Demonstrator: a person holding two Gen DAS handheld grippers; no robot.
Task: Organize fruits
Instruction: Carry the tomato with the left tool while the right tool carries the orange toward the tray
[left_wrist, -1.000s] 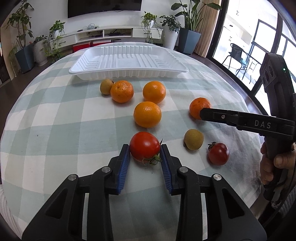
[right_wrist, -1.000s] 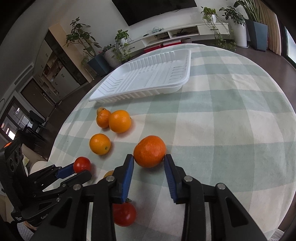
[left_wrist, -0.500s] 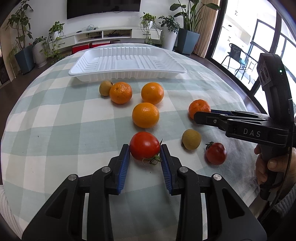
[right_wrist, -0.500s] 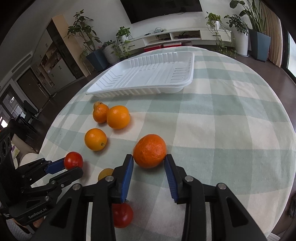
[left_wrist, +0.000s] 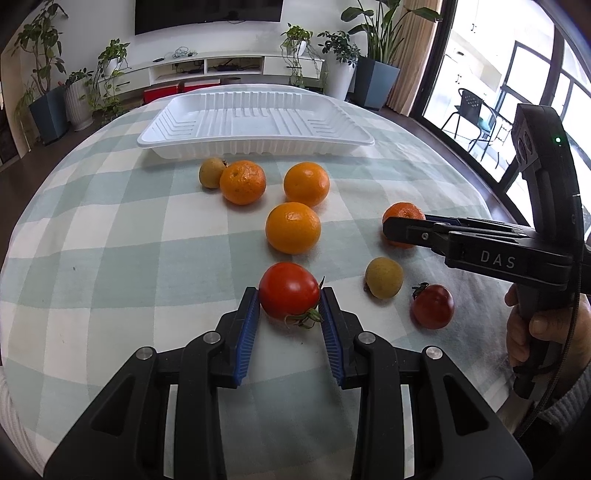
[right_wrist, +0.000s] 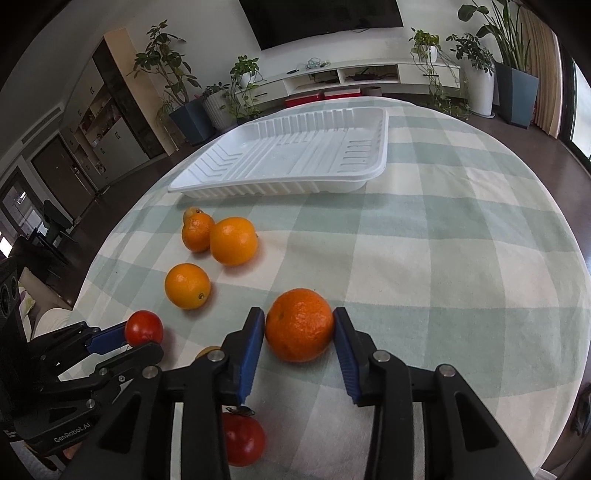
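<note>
Firstly, left gripper (left_wrist: 289, 317): blue pads pressed on both sides of a glossy red tomato (left_wrist: 289, 291), green stem toward the camera, resting on the checked cloth (left_wrist: 110, 236); "GenRobot.AI" reads on its body in the right view. Centre: three oranges (left_wrist: 293, 227), two small yellow-green fruits (left_wrist: 383, 277), a darker tomato (left_wrist: 432, 306), all loose on the cloth before the white ribbed tray (left_wrist: 255, 122). Right gripper (right_wrist: 299, 345): marked "DAS", angled downward, held by a hand (left_wrist: 532, 328); jaws just eased wider, pads touching a dimpled mandarin (right_wrist: 299, 325) between them.
</note>
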